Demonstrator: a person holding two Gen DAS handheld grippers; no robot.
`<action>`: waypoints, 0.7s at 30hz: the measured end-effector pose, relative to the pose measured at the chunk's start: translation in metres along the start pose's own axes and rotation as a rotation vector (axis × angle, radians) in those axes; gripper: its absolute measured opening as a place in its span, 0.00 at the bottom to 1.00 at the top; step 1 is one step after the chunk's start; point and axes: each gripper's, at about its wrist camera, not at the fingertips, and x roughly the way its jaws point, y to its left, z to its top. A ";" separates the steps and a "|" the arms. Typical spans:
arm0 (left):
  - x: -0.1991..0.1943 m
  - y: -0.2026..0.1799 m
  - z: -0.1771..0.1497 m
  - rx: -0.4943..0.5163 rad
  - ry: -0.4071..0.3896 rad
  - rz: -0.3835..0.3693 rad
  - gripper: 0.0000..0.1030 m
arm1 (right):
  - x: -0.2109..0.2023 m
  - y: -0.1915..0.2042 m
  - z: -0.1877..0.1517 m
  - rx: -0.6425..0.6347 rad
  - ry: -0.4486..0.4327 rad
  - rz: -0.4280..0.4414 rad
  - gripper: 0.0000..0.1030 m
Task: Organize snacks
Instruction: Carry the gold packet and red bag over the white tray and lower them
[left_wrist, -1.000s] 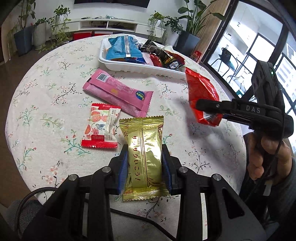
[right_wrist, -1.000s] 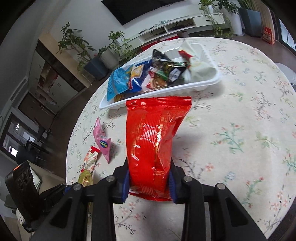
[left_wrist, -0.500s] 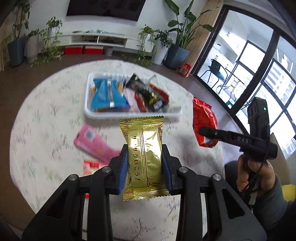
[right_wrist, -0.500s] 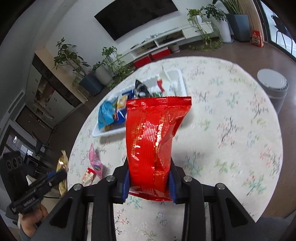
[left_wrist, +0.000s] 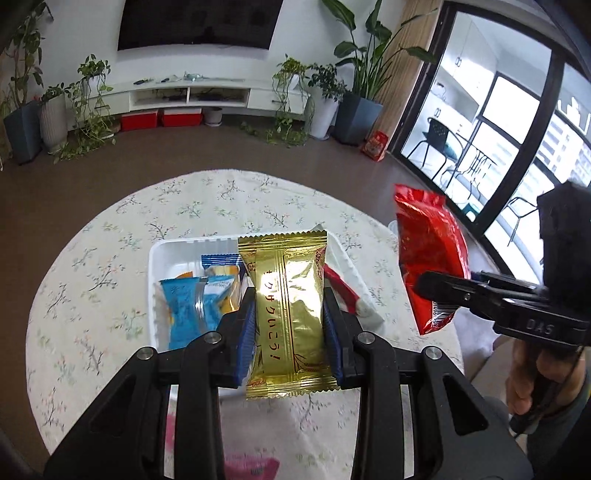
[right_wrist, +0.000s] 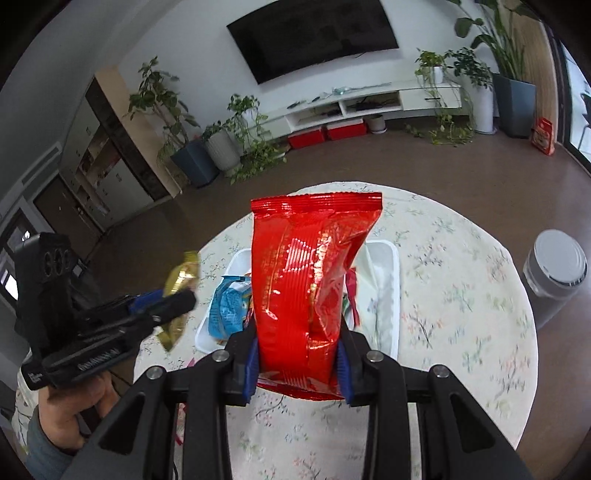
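Note:
My left gripper (left_wrist: 290, 332) is shut on a gold snack packet (left_wrist: 286, 310), held high above the round table. Below it lies the white tray (left_wrist: 157, 258) with blue packets (left_wrist: 192, 306) and other snacks inside. My right gripper (right_wrist: 297, 356) is shut on a red snack bag (right_wrist: 306, 280), also raised over the tray (right_wrist: 388, 254). In the left wrist view the red bag (left_wrist: 430, 251) hangs at the right, gripped by the right gripper (left_wrist: 430, 286). The right wrist view has the left gripper (right_wrist: 181, 299) with the gold packet (right_wrist: 181, 277) at the left.
A pink packet (left_wrist: 251, 467) lies on the flowered tablecloth (left_wrist: 92, 295) near the front edge, partly hidden by my fingers. A grey bin (right_wrist: 557, 269) stands on the floor right of the table. Potted plants and a low TV shelf line the far wall.
Both grippers have risen well above the table with their packets and moved over the tray. The table and tray now look smaller and lower; the pink and red-white packets have slipped mostly out of view.

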 end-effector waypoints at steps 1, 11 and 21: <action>0.013 -0.001 0.002 -0.005 0.015 -0.001 0.30 | 0.011 -0.002 0.009 0.000 0.026 0.007 0.35; 0.095 0.022 0.008 -0.019 0.107 0.043 0.30 | 0.094 -0.018 0.026 -0.044 0.178 -0.065 0.35; 0.135 0.030 0.001 0.012 0.150 0.083 0.30 | 0.126 -0.013 0.025 -0.102 0.244 -0.121 0.35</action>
